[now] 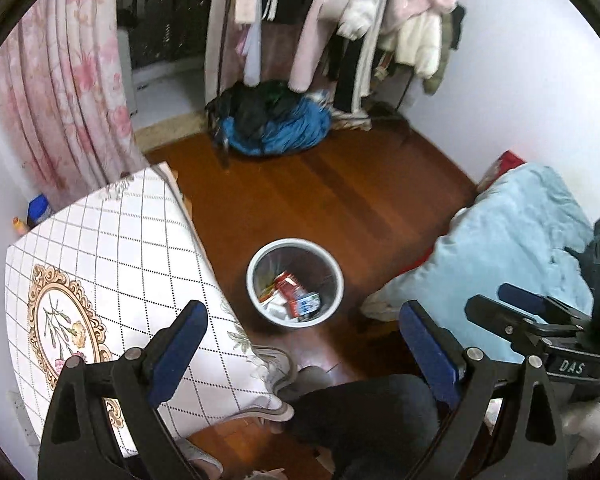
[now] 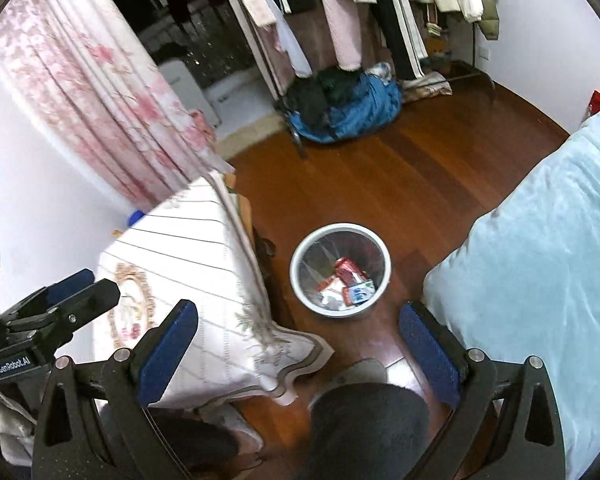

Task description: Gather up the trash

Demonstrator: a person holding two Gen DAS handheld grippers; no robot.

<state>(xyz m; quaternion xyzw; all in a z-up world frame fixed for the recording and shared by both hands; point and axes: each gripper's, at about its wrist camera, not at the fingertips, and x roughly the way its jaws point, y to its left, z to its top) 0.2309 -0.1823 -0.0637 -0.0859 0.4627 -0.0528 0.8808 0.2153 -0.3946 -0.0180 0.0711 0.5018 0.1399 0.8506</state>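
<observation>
A round grey waste bin (image 1: 295, 282) (image 2: 340, 270) stands on the wooden floor between a table and a bed. Inside it lie red and white wrappers (image 1: 290, 286) (image 2: 346, 272) and a small blue-and-white packet (image 1: 309, 303) (image 2: 360, 292). My left gripper (image 1: 304, 344) is open, high above the floor, with nothing between its blue pads. My right gripper (image 2: 298, 340) is open too and holds nothing. In the left wrist view the right gripper (image 1: 496, 304) shows at the right edge; the left gripper (image 2: 82, 286) shows at the left of the right wrist view.
A table with a white checked cloth (image 1: 112, 264) (image 2: 188, 264) stands left of the bin. A bed with a light blue blanket (image 1: 512, 240) (image 2: 540, 260) lies to the right. A person's dark-trousered legs (image 1: 364, 424) (image 2: 360, 428) are below. A clothes rack and a blue pile (image 1: 276, 124) stand behind.
</observation>
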